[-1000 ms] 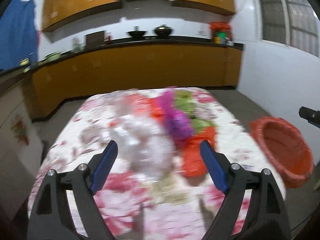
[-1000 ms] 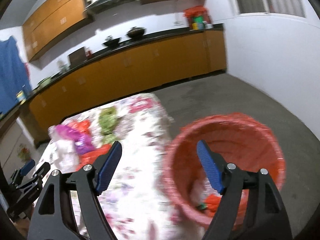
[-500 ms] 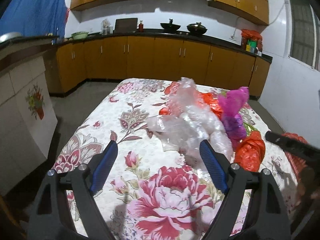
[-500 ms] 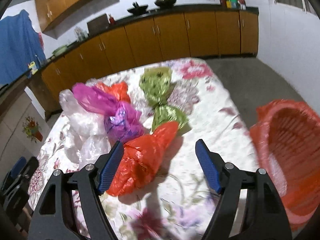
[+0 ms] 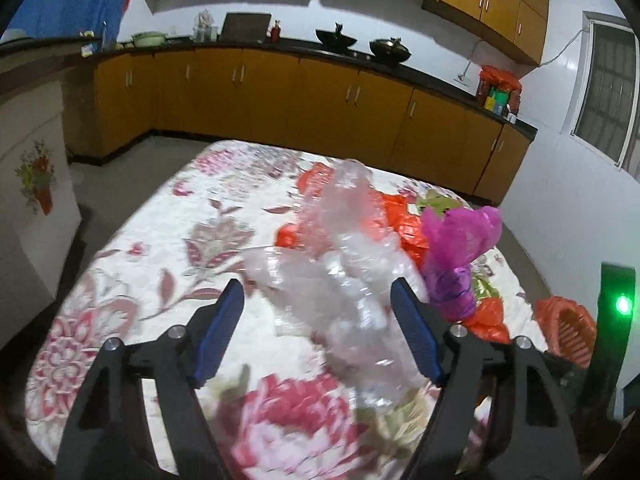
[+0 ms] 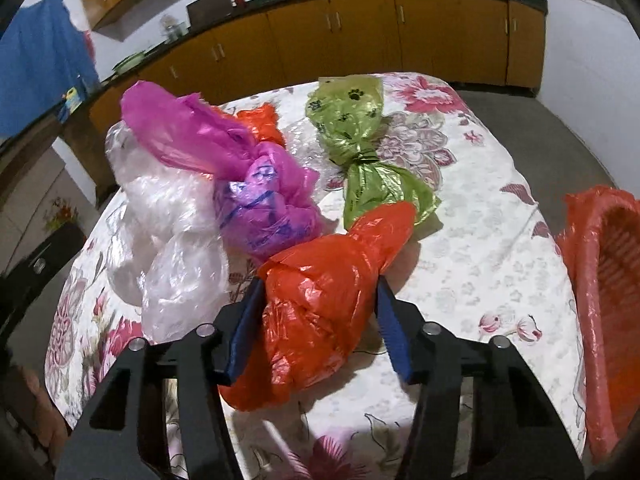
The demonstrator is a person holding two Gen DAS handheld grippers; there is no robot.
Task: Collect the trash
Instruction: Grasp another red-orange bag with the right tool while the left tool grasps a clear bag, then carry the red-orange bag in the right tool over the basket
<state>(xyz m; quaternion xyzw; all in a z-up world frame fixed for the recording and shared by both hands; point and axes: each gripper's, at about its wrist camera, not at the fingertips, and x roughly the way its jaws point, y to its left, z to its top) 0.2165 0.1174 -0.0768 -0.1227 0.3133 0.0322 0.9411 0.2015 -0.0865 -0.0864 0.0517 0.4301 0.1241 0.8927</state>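
Several knotted plastic bags lie on a floral tablecloth (image 6: pixel 480 240). My right gripper (image 6: pixel 316 320) is open with its jaws on either side of an orange-red bag (image 6: pixel 320 280). Behind that bag lie a magenta bag (image 6: pixel 260 188), a green bag (image 6: pixel 360 152) and a clear bag (image 6: pixel 168 216). My left gripper (image 5: pixel 316 332) is open, and the clear bag (image 5: pixel 352 280) sits between its jaws; I cannot tell if they touch it. The magenta bag (image 5: pixel 456 248) stands to its right. An orange-red basket (image 6: pixel 608 280) sits off the table's right edge.
Wooden kitchen cabinets (image 5: pixel 280 96) with a dark counter run along the back wall. Another orange bag (image 5: pixel 408 220) lies behind the clear one. The basket also shows at the lower right in the left wrist view (image 5: pixel 568 332). The right gripper's body with a green light (image 5: pixel 616 308) is at the far right.
Both grippers have moved in toward the bags. The right one now has the orange-red bag between its narrowed jaws. The left one has come up around the clear bag.
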